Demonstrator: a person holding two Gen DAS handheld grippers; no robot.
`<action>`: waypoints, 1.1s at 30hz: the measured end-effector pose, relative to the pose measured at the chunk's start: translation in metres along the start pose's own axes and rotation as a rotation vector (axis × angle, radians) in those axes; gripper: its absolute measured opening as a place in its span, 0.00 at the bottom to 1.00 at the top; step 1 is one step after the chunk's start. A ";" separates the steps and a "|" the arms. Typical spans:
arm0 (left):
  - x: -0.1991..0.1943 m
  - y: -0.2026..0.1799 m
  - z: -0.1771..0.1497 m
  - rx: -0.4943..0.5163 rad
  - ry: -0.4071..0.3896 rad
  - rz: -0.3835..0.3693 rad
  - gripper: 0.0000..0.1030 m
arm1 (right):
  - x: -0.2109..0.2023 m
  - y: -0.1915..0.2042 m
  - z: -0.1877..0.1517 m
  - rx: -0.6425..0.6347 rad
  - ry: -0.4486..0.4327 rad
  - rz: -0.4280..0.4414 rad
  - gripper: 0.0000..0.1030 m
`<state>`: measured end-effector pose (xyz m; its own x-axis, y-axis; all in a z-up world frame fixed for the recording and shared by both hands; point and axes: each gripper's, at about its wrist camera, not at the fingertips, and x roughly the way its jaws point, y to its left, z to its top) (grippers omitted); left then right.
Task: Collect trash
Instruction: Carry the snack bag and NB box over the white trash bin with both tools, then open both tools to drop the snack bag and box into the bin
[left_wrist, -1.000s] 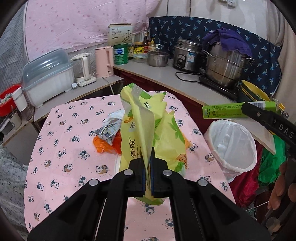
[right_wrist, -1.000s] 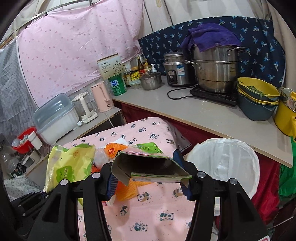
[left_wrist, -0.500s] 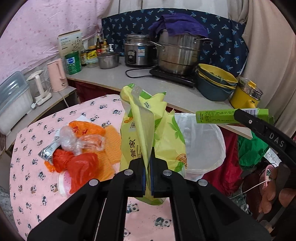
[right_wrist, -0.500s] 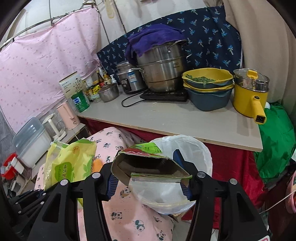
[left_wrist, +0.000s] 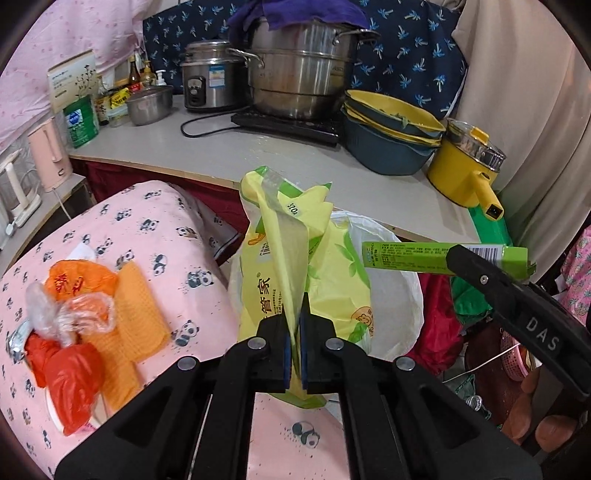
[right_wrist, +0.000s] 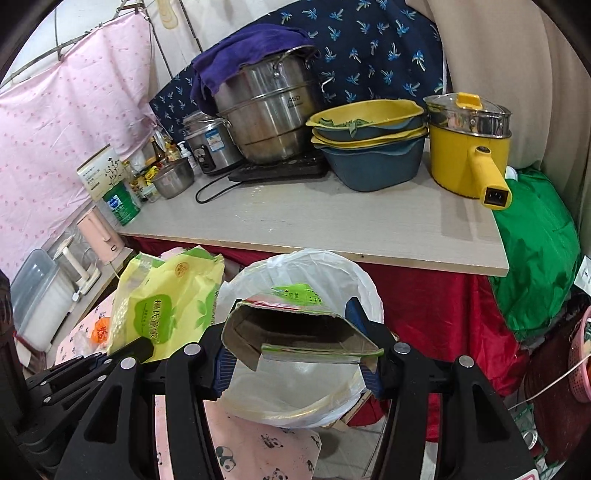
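My left gripper (left_wrist: 294, 325) is shut on a yellow-green plastic wrapper bag (left_wrist: 295, 273), which stands up between the pads in front of the white-lined trash bin (left_wrist: 402, 295). My right gripper (right_wrist: 297, 349) is shut on an open green cardboard box (right_wrist: 295, 325), squeezed across its width, held right over the white-lined trash bin (right_wrist: 332, 273). In the left wrist view the green cardboard box (left_wrist: 410, 254) pokes in from the right in the right gripper (left_wrist: 517, 310). In the right wrist view the yellow-green wrapper bag (right_wrist: 166, 302) hangs at the left, in the left gripper (right_wrist: 110, 358).
Orange and red plastic bags, clear film and an orange cloth (left_wrist: 74, 314) lie on the pink panda tablecloth (left_wrist: 155, 229). Behind the bin runs a worktop (right_wrist: 332, 221) with steel pots, stacked bowls and a yellow electric pot (right_wrist: 469, 151). A green bag (right_wrist: 535, 251) sits at the right.
Both grippers have swung right, from over the table toward the trash bin, each still holding its item. The bin now lies directly beneath the cardboard box.
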<state>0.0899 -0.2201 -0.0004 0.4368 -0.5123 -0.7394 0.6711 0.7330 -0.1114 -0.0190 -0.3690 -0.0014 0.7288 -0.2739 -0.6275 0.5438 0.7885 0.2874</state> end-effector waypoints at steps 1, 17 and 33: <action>0.005 0.000 0.001 -0.002 0.010 -0.002 0.03 | 0.003 -0.001 0.000 0.002 0.003 -0.001 0.52; 0.019 0.009 0.001 -0.007 -0.012 0.066 0.53 | 0.022 0.017 0.007 -0.005 0.009 0.042 0.57; -0.022 0.049 -0.008 -0.112 -0.056 0.141 0.57 | -0.013 0.053 0.004 -0.063 -0.030 0.076 0.61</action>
<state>0.1085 -0.1691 0.0052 0.5563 -0.4230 -0.7153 0.5316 0.8427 -0.0850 0.0026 -0.3257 0.0249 0.7797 -0.2282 -0.5831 0.4603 0.8402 0.2867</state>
